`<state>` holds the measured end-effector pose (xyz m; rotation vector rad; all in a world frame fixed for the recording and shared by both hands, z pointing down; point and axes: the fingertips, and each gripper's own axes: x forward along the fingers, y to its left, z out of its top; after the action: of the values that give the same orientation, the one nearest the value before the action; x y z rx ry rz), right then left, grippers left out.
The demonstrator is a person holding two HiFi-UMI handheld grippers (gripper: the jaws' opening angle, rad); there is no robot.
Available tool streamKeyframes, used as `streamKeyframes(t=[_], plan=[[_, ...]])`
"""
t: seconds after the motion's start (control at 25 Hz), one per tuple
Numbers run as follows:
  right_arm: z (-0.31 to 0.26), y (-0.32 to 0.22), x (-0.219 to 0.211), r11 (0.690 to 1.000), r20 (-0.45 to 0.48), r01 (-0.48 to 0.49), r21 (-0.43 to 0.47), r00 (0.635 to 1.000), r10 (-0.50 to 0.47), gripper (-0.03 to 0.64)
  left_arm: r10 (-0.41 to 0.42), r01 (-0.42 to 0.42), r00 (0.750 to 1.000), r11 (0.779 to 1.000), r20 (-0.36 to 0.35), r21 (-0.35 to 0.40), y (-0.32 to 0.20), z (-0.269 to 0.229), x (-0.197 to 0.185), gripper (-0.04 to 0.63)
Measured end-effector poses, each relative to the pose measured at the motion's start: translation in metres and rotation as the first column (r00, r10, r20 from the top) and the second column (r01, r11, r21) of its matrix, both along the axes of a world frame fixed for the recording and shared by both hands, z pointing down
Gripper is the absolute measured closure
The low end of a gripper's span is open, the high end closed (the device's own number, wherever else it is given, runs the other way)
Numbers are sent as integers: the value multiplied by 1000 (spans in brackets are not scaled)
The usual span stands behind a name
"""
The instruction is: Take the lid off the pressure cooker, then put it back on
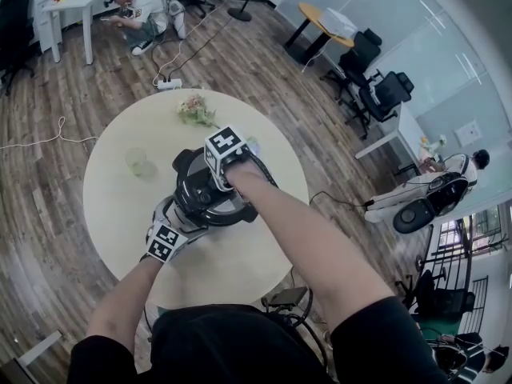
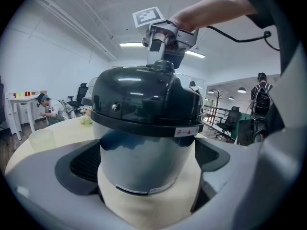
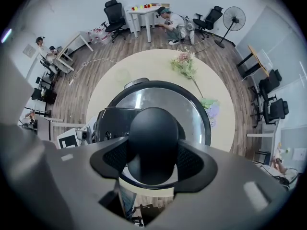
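A round cream surface (image 1: 216, 266) in an open office with a wood-plank floor carries a pressure cooker (image 1: 200, 192), which stands near its middle, just in front of the person working over it. The cooker's dark domed lid (image 2: 144, 99) sits on the pot, its black rim band lying level around the top of the steel body. The left hand-held gripper (image 2: 146, 171) reaches in from the person's side, pointing slightly downward, and its two jaws clasp the steel body low down, the dark pads against either flank of the pot. The right hand-held gripper (image 3: 152, 159) points straight down from above, its jaws closed partway and gripping the lid's round black knob (image 3: 153, 128), one pad pressed on each side. On the far part of the surface, apart from the cooker, lies a spray of pale flowers (image 1: 194, 110), and to the left of the pot stands a clear glass cup (image 1: 138, 162).
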<state>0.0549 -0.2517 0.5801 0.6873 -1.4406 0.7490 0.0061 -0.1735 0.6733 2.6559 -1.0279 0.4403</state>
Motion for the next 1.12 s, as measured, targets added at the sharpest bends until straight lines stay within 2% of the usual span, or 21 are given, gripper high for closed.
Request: streamKeyframes(t=[0.16,0.36,0.52,0.64,0.72,0.84,1.12], plan=[[-1,2,0,996,-4,86,3,996,-86,324,9,-9,1000,1000,-1,-5,0,-1,-1,5],[0,5,-1,973,-11,229,1,973,-229,324,18,-18,1000,1000,1,-12,1,1,-2,6],[-2,7,1,932,-24,362,3,932,-362,322,19,-19,1000,1000,2,-12,0,1,1,6],[-3,8,0,887,-34,461,6,887,-461,322,20,-20,1000,1000,1,-13,0,1,1,6],[-3,8,-2,875,-36,484,8,875,-483,321,21,-21,1000,1000,0,-13,0,1,-1,6],[-3,7,-3,874,-32,486,13,874,-485,319,20,-20,1000,1000,0,-13,0,1,-1,6],[-4,5,-4,892,8,449,52,893,-450,320,39,-40,999,998,-17,-50,-1,0,-6,30]])
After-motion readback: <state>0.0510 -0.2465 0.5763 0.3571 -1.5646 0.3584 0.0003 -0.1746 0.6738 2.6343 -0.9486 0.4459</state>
